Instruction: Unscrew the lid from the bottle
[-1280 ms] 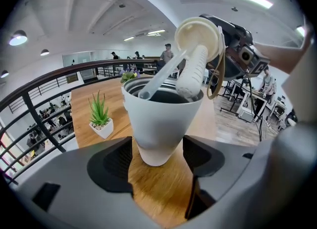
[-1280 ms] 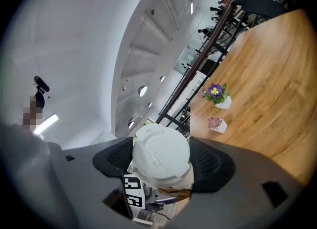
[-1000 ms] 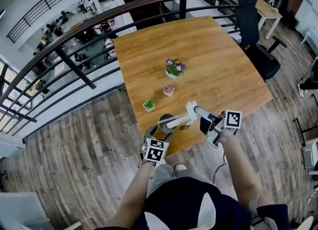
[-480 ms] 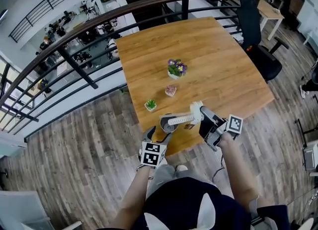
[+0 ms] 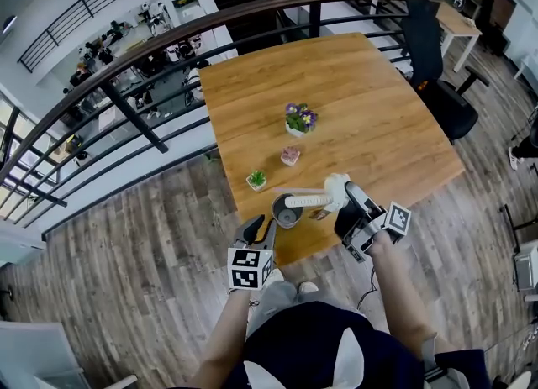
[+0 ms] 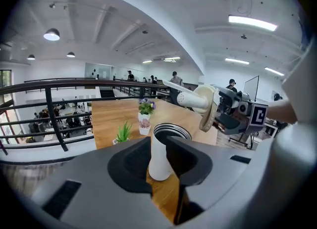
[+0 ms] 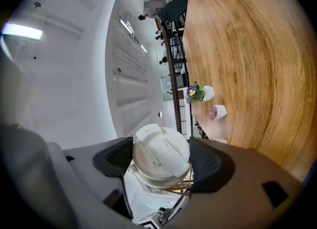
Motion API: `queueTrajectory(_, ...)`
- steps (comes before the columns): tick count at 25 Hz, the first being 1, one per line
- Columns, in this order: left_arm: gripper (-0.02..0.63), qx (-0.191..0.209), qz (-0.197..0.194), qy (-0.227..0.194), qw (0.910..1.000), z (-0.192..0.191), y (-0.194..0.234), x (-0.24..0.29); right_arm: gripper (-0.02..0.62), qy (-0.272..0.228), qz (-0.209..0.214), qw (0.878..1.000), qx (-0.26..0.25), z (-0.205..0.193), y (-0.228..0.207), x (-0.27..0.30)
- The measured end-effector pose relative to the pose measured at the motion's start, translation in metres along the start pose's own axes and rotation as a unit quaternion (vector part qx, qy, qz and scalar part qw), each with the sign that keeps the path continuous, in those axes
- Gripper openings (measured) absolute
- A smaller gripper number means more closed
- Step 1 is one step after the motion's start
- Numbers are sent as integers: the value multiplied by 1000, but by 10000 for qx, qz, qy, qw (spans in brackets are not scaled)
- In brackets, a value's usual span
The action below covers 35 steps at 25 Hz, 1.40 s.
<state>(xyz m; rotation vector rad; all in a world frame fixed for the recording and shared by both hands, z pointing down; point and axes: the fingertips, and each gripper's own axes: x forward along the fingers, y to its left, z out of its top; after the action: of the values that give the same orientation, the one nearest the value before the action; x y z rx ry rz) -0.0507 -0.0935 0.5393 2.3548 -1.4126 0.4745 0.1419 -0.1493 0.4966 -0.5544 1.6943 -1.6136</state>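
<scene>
You get no readable words, numbers or brand names in any view. The only signs are code patterns. One black-and-white square marker (image 5: 250, 268) is on the cube low and left of centre in the head view. The second marker (image 5: 397, 218) is on the cube right of centre. Both are blocky patterns, no letters. The second marker also shows at the right edge of the left gripper view. The small brown item (image 5: 318, 214) at the table's near edge is too small to tell any print. The lid (image 7: 161, 156), lower centre of the right gripper view, shows only moulded ridges.
</scene>
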Motion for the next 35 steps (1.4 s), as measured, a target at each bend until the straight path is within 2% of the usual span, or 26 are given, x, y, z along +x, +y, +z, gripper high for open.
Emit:
queueTrajectory(6, 34, -138, -55, -154, 9998, 11, -2, -6, 354, -175, 145, 9997, 87, 1, 4, -3)
queueTrajectory(35, 26, -40, -140, -259, 9996, 31, -19, -5, 354, -497, 654, 9965, 169, 15, 28, -5)
